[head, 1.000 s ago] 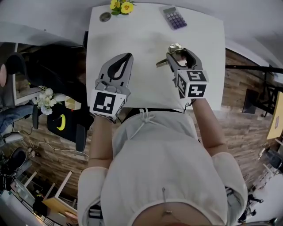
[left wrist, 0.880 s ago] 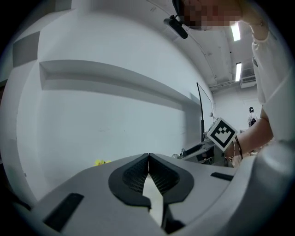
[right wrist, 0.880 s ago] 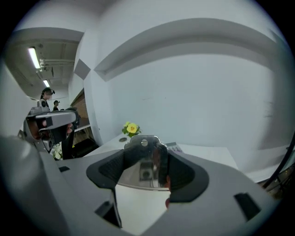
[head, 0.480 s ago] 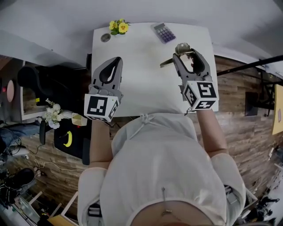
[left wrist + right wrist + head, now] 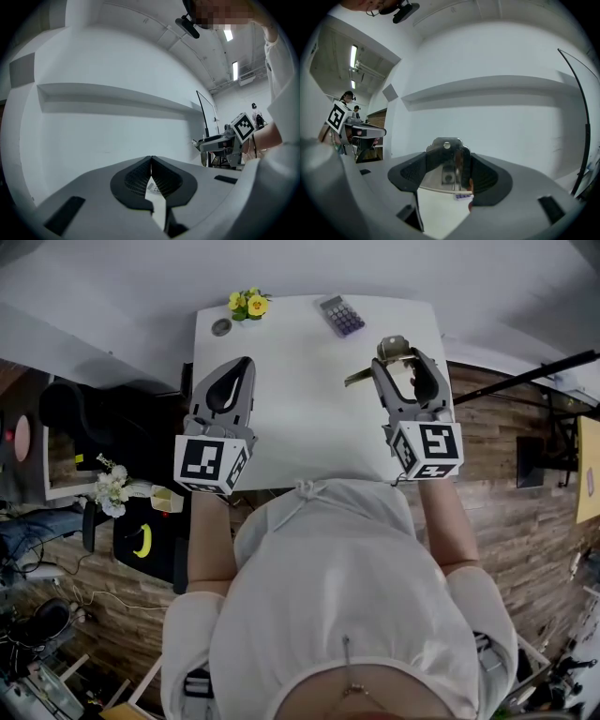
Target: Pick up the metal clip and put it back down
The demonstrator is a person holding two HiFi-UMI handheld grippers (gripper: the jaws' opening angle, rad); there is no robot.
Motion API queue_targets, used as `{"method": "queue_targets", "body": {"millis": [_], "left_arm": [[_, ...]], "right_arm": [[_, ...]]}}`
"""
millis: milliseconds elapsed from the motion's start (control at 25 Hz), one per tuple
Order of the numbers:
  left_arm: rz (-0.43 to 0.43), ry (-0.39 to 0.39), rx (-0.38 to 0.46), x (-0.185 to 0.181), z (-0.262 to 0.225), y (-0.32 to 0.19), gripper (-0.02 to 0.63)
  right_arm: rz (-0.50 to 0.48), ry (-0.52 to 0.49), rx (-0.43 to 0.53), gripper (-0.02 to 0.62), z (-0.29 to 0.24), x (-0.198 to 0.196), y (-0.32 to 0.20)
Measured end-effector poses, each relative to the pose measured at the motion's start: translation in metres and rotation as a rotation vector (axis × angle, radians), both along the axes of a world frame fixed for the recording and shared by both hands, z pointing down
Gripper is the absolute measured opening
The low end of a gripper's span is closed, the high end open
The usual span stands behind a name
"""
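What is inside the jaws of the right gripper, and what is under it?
The right gripper holds the metal clip. Under it only bare white table shows. The pads cover the clip's sides.

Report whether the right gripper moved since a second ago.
Yes. The right gripper, holding the metal clip, rose above the table and shifted right of the calculator.

Shiny silver metal clip (image 5: 392,343), 1 round hole in its plate, thin lever jutting left, clamped in jaws of right gripper (image 5: 398,357), above white table (image 5: 300,381), upper right of frame
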State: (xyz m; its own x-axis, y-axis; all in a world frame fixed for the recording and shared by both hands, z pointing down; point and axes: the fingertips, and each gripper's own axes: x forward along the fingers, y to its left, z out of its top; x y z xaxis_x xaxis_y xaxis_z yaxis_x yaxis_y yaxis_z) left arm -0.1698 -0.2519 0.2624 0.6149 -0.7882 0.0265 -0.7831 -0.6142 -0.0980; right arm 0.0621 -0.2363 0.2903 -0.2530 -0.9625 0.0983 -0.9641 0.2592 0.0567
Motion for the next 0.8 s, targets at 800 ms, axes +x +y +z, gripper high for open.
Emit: {"method": "queue_targets", "body": {"millis": [800], "left_arm": [[0.014, -0.012, -0.138, 0.012, 0.068, -0.009, 0.018]], "right_arm": [[-0.061, 0.025, -0.268, 0.295, 0.117, -0.027, -0.032]]}}
